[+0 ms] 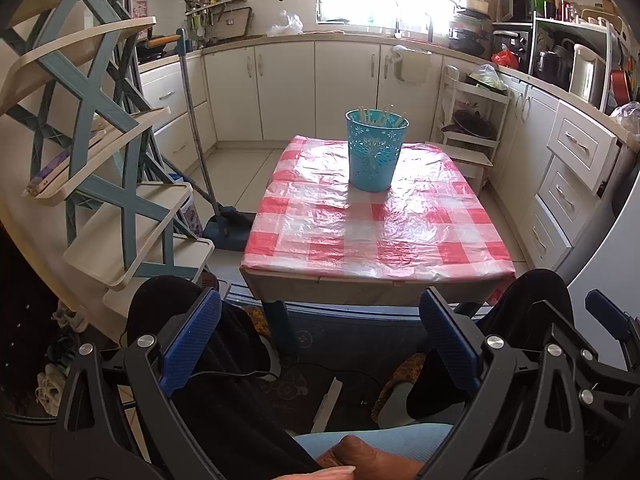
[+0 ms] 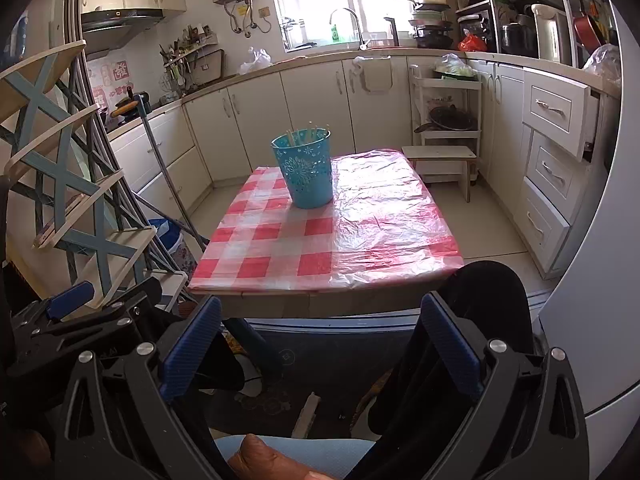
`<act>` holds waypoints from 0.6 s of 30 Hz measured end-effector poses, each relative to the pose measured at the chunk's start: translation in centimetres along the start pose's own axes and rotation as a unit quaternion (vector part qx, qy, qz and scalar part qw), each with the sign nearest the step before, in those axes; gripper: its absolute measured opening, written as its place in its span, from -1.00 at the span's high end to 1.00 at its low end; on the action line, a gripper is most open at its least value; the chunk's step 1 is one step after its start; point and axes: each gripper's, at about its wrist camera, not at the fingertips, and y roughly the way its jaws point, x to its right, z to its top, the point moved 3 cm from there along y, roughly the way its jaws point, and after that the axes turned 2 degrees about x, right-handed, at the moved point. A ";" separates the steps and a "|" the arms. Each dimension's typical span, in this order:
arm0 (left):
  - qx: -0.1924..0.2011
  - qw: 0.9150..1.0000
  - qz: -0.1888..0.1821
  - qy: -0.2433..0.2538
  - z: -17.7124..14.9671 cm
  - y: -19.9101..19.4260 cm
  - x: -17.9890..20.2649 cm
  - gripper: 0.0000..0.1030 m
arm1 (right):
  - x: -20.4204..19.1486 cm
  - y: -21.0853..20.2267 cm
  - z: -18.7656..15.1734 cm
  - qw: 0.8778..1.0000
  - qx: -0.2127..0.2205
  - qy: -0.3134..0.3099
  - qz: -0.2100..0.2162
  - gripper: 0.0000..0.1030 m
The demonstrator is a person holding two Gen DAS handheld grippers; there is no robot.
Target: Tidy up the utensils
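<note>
While upright on checkered bench [image 1: 360,240], teal perforated cup [image 1: 375,150] holds pale utensils [image 1: 382,117]. Left tongs [image 1: 320,340], right tongs [image 2: 320,340]: spread wide, empty, touching nothing.

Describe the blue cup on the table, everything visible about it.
The blue cup is a turquoise holder, tapering toward its base, with punched floral patterns in its wall; it looks like thin metal or plastic. It stands upright on the far part of the checkered tablecloth. Pale stick-like utensils poke above its rim. Neither gripper touches it.

Your blue perforated cup [image 1: 375,150] stands upright on the checked table [image 1: 376,236], toward its far side. Pale utensil handles [image 1: 382,117] poke above its rim.
</note>
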 end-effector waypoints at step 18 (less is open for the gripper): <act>0.002 1.000 0.005 -0.003 -0.1 -0.1 -0.4 -0.85 | -0.1 0.2 -0.3 1.000 -0.004 -0.006 -0.002 -0.85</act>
